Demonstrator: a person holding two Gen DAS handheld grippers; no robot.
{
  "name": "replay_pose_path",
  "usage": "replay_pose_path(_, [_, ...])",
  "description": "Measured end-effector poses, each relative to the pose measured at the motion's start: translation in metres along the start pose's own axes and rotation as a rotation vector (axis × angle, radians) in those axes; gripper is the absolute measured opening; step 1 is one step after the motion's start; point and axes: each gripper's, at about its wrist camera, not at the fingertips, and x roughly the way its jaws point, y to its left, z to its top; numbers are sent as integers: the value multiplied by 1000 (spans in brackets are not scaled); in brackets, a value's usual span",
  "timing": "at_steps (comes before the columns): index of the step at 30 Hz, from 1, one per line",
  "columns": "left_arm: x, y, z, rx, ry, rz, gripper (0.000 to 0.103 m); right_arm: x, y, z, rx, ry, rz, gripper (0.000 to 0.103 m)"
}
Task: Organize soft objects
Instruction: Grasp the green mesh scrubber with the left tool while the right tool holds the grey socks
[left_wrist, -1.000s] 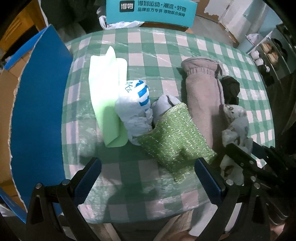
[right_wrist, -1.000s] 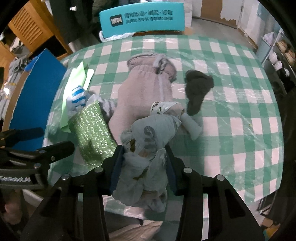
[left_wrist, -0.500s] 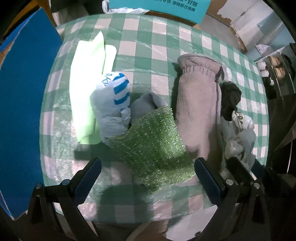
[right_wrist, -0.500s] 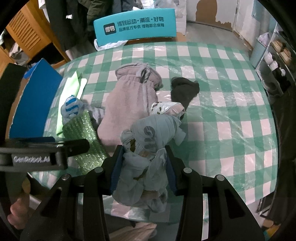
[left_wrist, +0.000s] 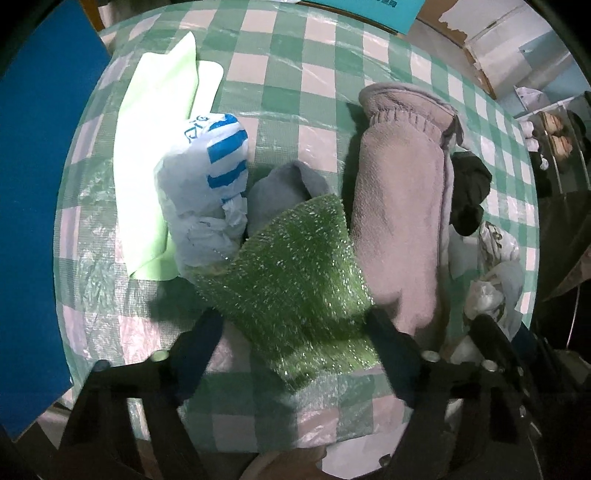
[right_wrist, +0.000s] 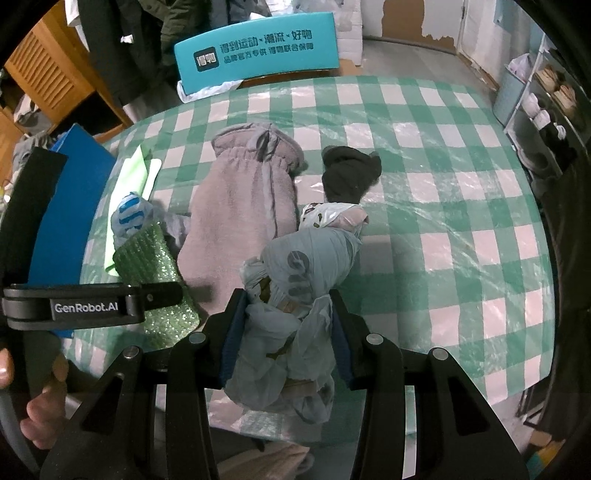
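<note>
Between the jaws of the left gripper (left_wrist: 295, 328): a glittery green scrubbing cloth (left_wrist: 295, 280), lying flat near the desk's front edge; the jaws have just been closing but stand clear of it on both sides. Touching its far edge: a crumpled white plastic bag with blue stripes (left_wrist: 207, 184) and a small grey sock (left_wrist: 280, 188). Beyond the bag, a pale green folded cloth (left_wrist: 147, 147). Right of the scrubbing cloth, a long mauve fleece mitten (left_wrist: 399, 199), then a black sock (right_wrist: 351, 173). Right gripper (right_wrist: 284, 336): jaws clenched on a knotted pale blue plastic bag (right_wrist: 295, 295). Desk surface: green-and-white checked cover (right_wrist: 443, 184).
</note>
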Motion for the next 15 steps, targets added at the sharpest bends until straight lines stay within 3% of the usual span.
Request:
replay_pose_path(13, [-10,26,-16,43,-10,-40,16,-5,8,2,-22,-11,0,42])
replay_pose_path(15, [-14,31,-19,52,-17,-41,12,-5,12,3,-28,-12,1,42])
